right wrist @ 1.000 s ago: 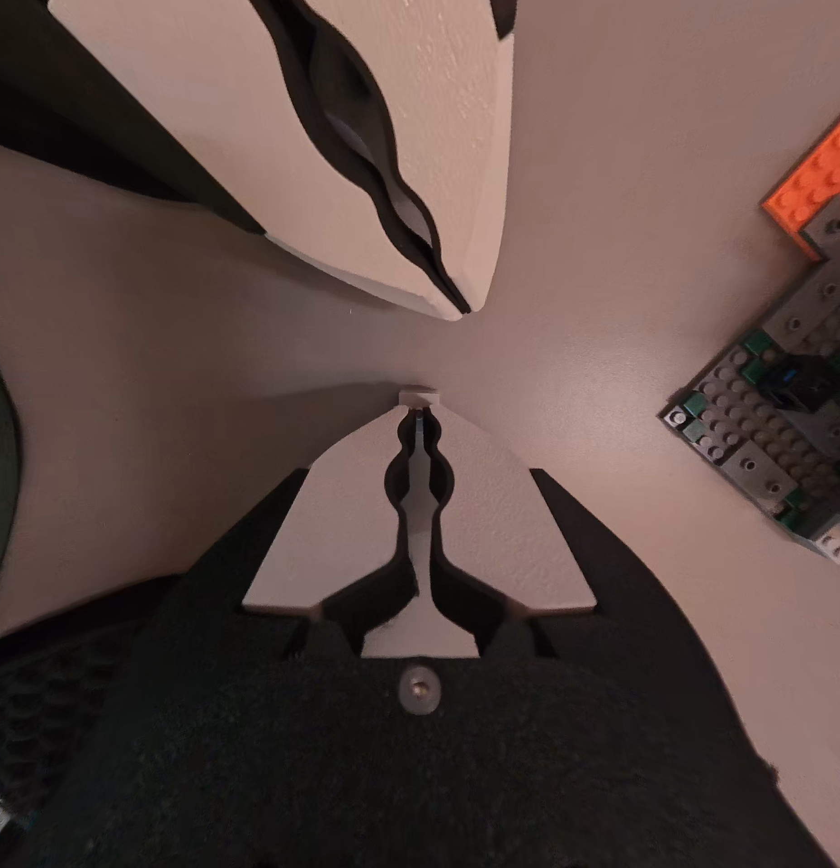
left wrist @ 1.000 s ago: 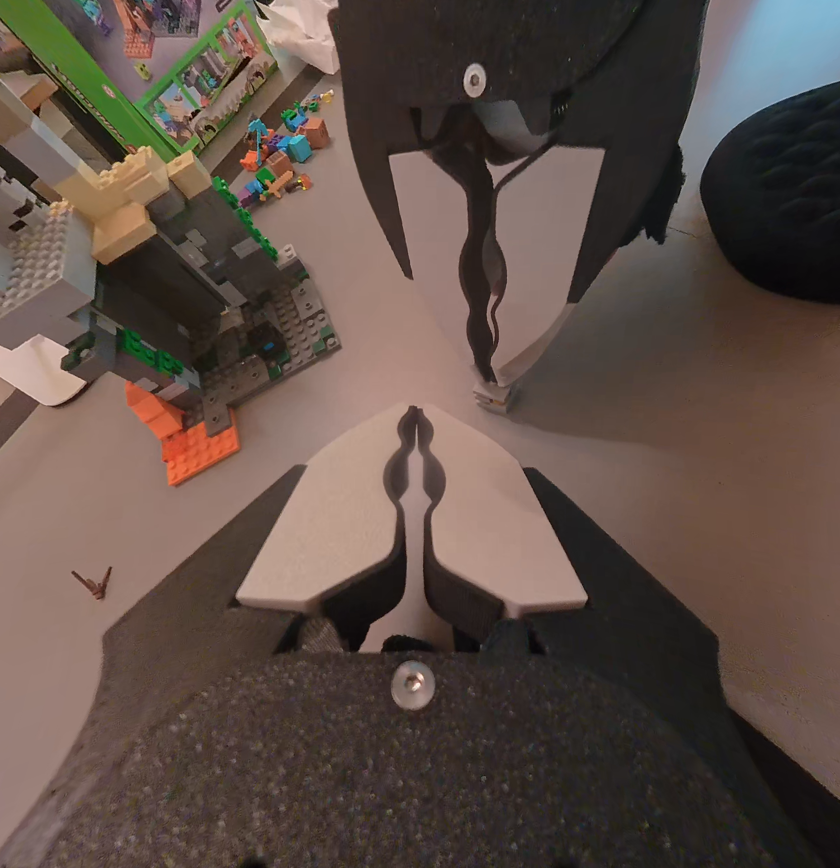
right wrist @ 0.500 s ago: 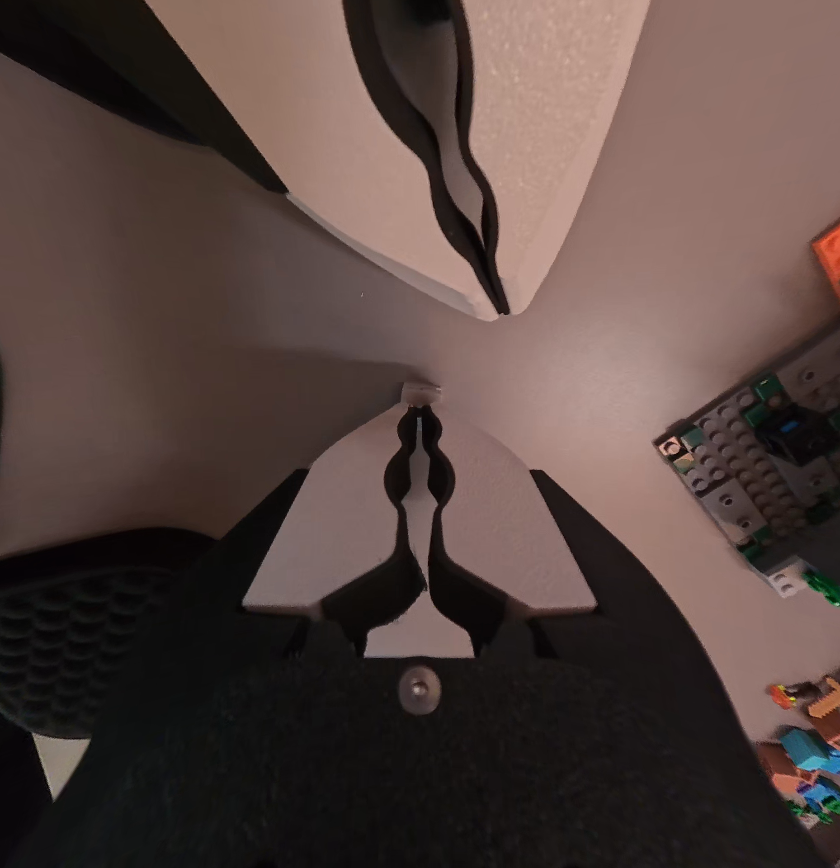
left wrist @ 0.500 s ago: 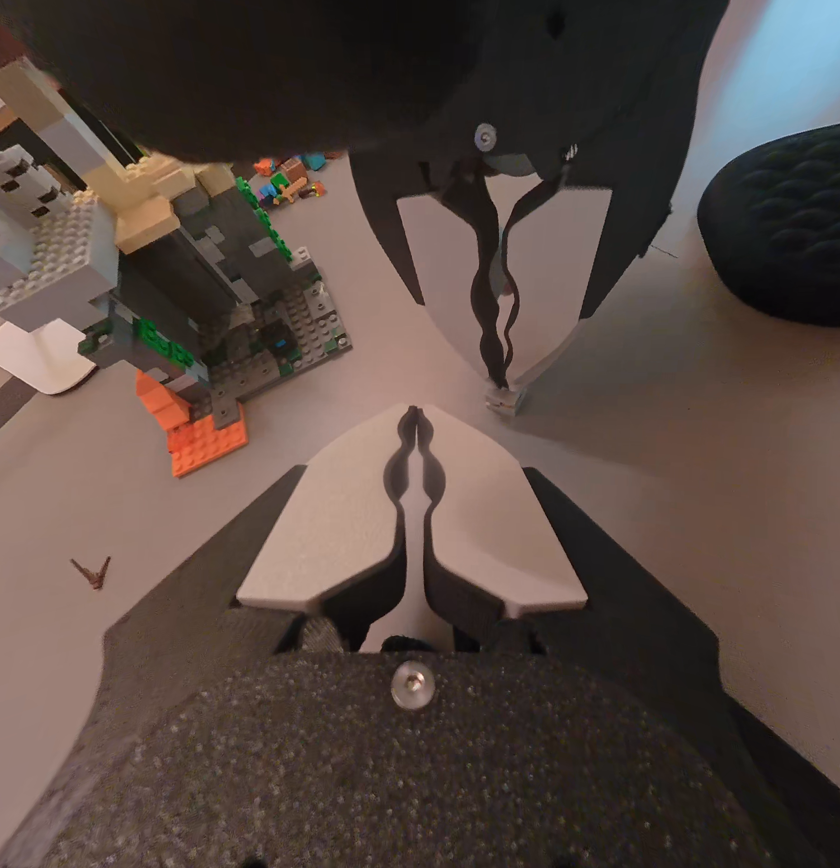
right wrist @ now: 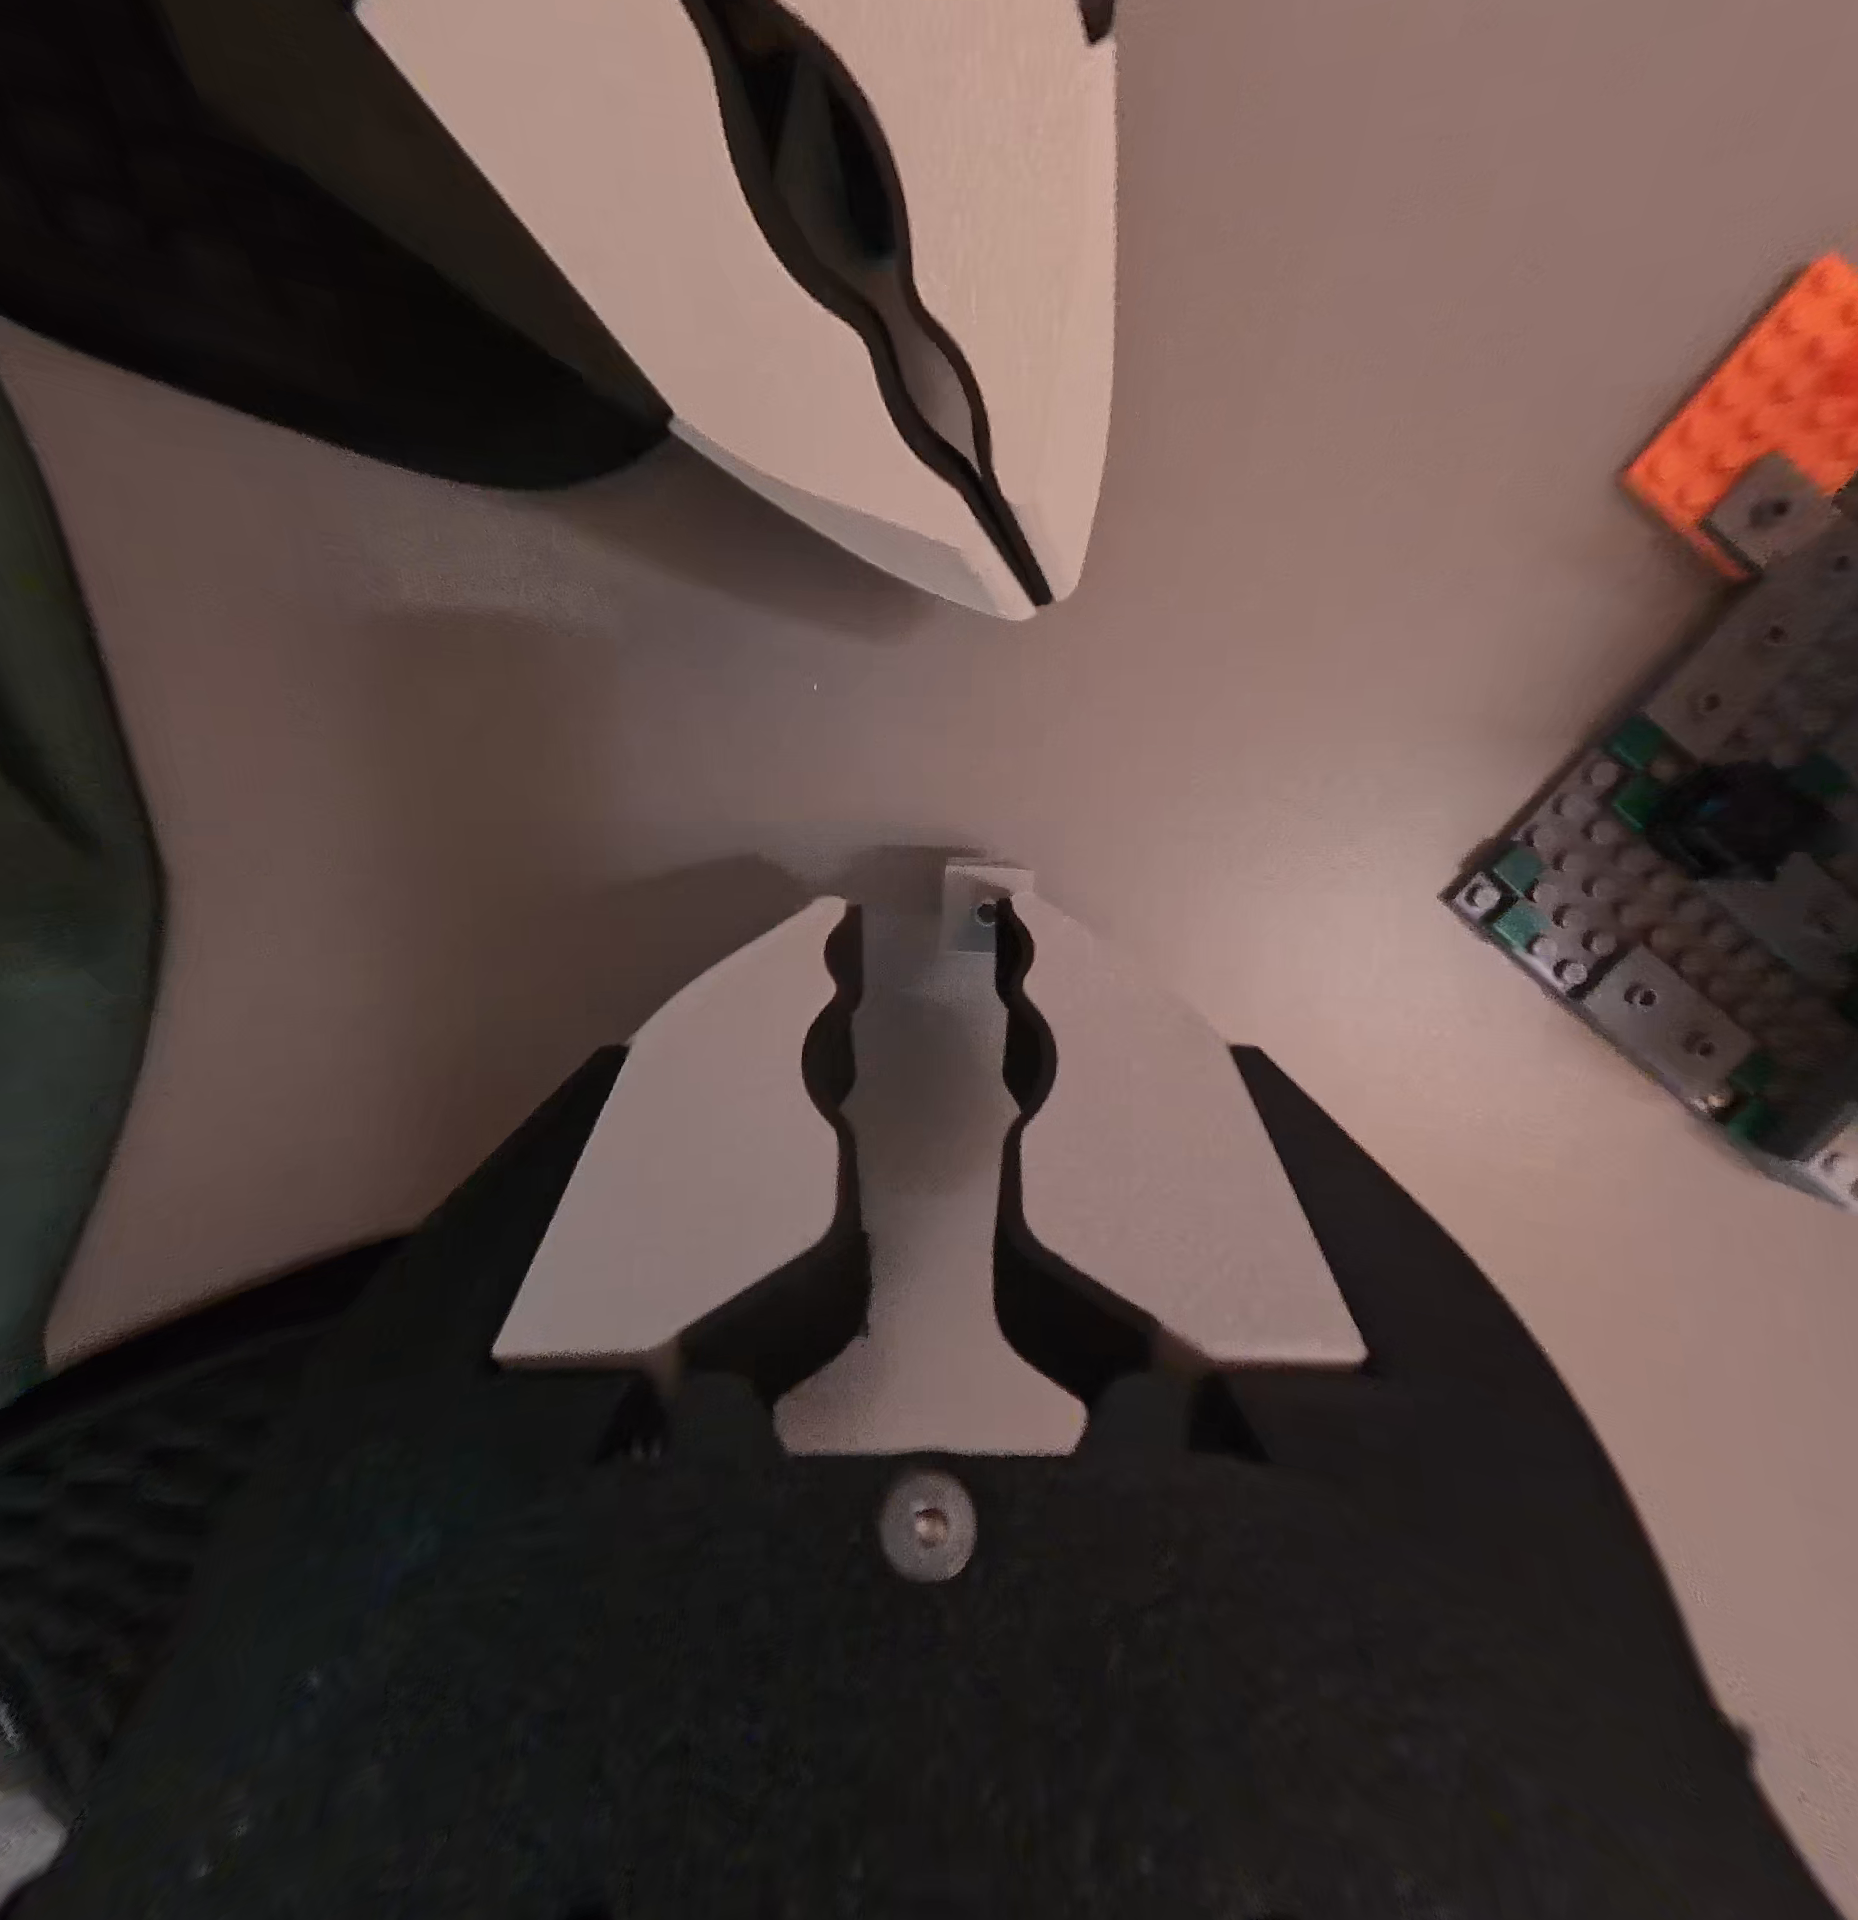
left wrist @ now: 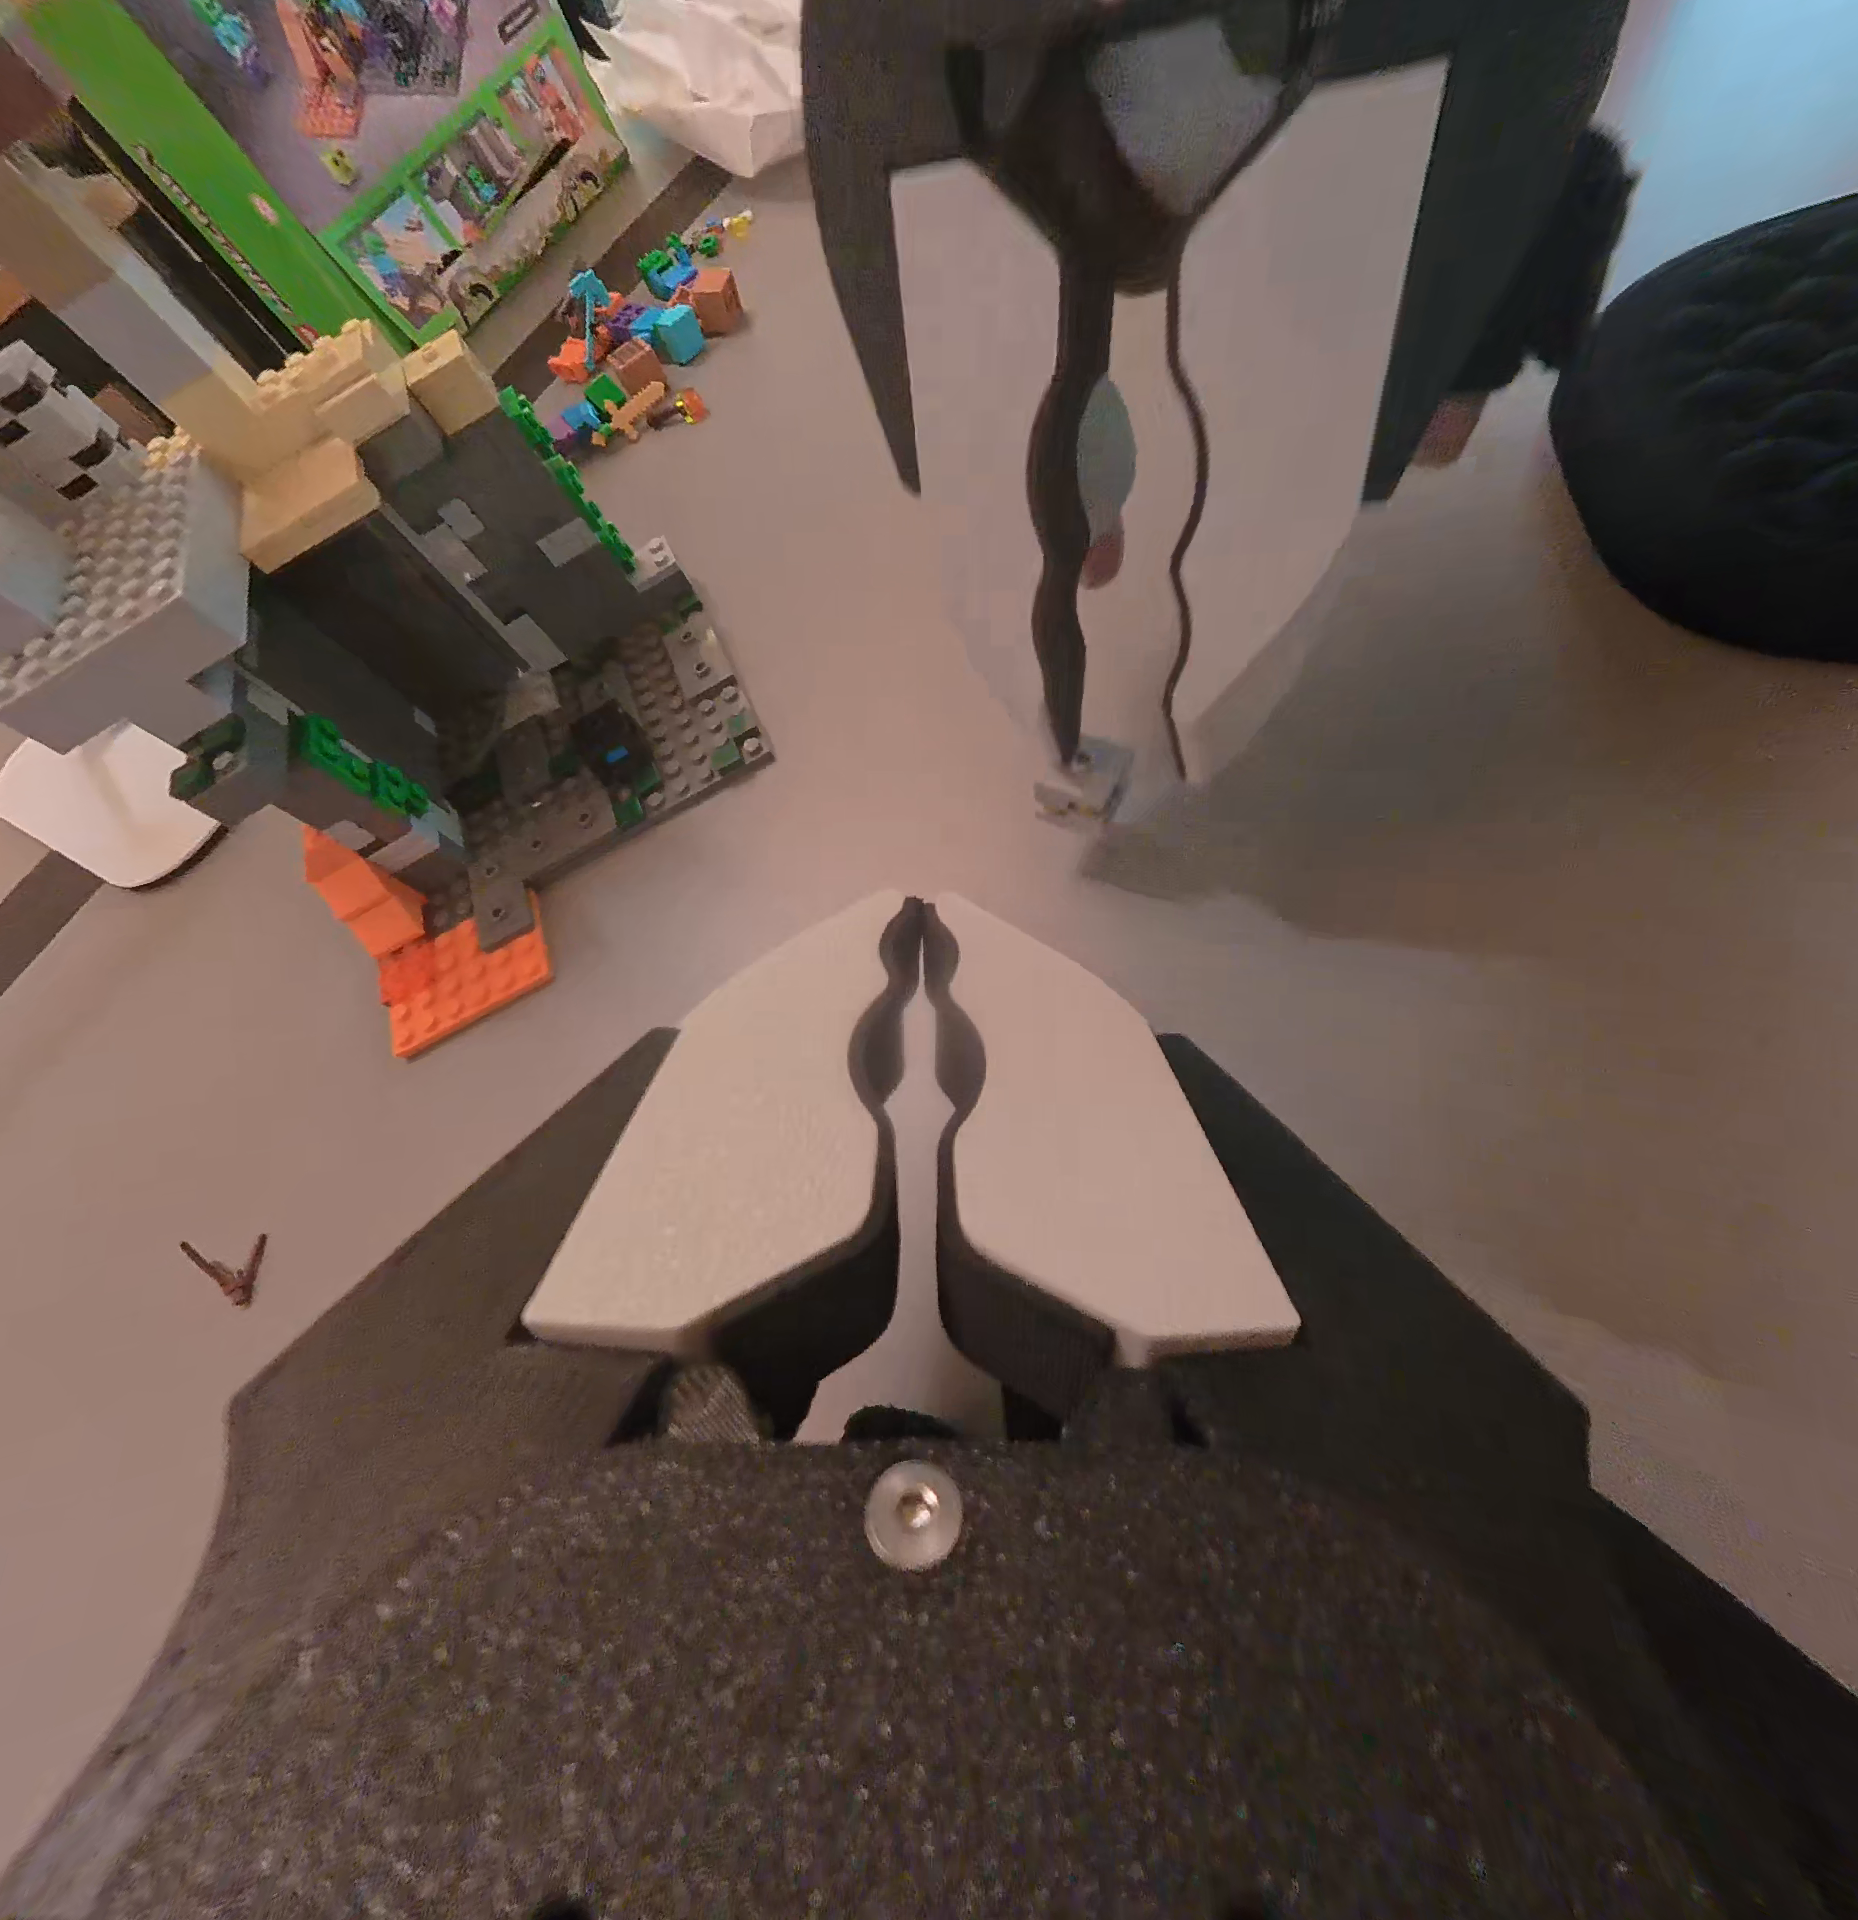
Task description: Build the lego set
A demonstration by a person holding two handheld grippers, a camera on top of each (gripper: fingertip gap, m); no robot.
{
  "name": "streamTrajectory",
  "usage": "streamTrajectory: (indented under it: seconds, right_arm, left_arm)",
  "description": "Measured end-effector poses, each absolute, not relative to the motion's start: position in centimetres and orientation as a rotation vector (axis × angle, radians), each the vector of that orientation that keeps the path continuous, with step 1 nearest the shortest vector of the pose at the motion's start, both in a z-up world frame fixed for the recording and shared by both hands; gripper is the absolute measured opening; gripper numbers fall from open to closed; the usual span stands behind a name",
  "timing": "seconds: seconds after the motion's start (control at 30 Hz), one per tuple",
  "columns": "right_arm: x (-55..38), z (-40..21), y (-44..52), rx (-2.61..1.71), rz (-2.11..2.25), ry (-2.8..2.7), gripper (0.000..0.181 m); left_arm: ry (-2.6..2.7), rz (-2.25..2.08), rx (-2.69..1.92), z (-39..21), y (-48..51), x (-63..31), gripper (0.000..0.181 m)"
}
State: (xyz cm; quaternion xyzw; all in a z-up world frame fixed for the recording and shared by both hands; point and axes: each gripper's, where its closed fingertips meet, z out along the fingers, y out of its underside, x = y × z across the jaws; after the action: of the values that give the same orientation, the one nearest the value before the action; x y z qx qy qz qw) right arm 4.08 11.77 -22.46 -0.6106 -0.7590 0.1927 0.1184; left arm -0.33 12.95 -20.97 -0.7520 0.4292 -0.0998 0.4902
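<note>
Presently right claw (right wrist: 925,914) spread open over the grey worktop (left wrist: 1424,1039), small grey brick (right wrist: 982,909) touching one fingertip. Left claw (left wrist: 920,909) pinched closed, empty. Lego castle (left wrist: 385,644) well left.

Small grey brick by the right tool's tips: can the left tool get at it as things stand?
Probably not cleanly. The small grey brick sits between the open right tool's tips, touching one finger, so it crowds the approach. The left tool is shut, with bare floor ahead.

At the right edge of the left wrist view we see a black quilted cushion (left wrist: 1735,457) on the grey floor (left wrist: 1424,1091); top centre, crumpled white paper (left wrist: 707,78); far left, a white stand (left wrist: 94,805).
</note>
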Motion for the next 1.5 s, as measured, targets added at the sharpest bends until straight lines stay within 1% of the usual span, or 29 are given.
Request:
streamTrajectory:
  seconds: [0.03,0.1,0.27,0.33,0.43,0.67,0.9,1.07,1.17,1.27,1.33,1.4,1.5]
  right_arm:
    - [4.2,-22.3,11.9,-1.780,0.582,-2.191,0.028]
    - [4.6,-22.6,12.4,-1.773,0.567,-2.144,0.030]
    - [5.0,-23.9,12.0,-1.785,0.628,-2.125,0.025]
    - [4.9,-24.0,11.7,-1.753,0.650,-2.143,0.021]
    - [4.7,-23.8,11.4,-1.678,0.618,-2.189,0.021]
    - [4.0,-23.1,10.6,-1.558,0.660,-2.240,0.032]
    - [4.3,-24.1,12.1,-1.653,0.619,-2.166,0.035]
    - [4.2,-25.3,12.3,-1.669,0.642,-2.157,0.022]
    - [3.4,-23.6,11.7,-1.537,0.708,-2.113,0.016]
    - [2.3,-19.4,10.3,-1.282,0.807,-1.978,0.016]
    - [2.4,-17.4,9.8,-1.166,0.787,-1.913,0.017]
    - [2.7,-16.0,9.2,-1.109,0.809,-1.835,0.017]
    - [3.2,-14.7,8.6,-1.073,0.834,-1.753,0.017]
  left_arm:
    - [1.043,-0.243,-1.827,-21.0,12.9,-0.3,0.000]
    - [1.044,-0.242,-1.825,-21.0,13.0,-0.3,0.000]
    - [1.044,-0.242,-1.837,-21.2,13.0,-0.3,0.000]
    - [1.047,-0.243,-1.836,-21.2,13.0,-0.3,0.000]
    - [1.056,-0.239,-1.837,-21.3,12.9,-0.2,0.000]
    - [1.055,-0.245,-1.836,-21.3,12.9,-0.2,0.000]
    - [1.052,-0.250,-1.835,-21.2,12.9,-0.2,0.000]
    - [1.059,-0.251,-1.834,-21.3,12.9,-0.1,0.000]
    - [1.080,-0.273,-1.794,-20.8,12.6,0.2,0.000]
    - [1.114,-0.372,-1.658,-18.9,11.5,1.6,0.014]
    - [1.099,-0.471,-1.543,-16.9,10.4,2.4,0.017]
    - [1.091,-0.529,-1.460,-15.4,9.7,2.8,0.021]
    - [1.119,-0.603,-1.412,-14.7,8.6,3.4,0.028]
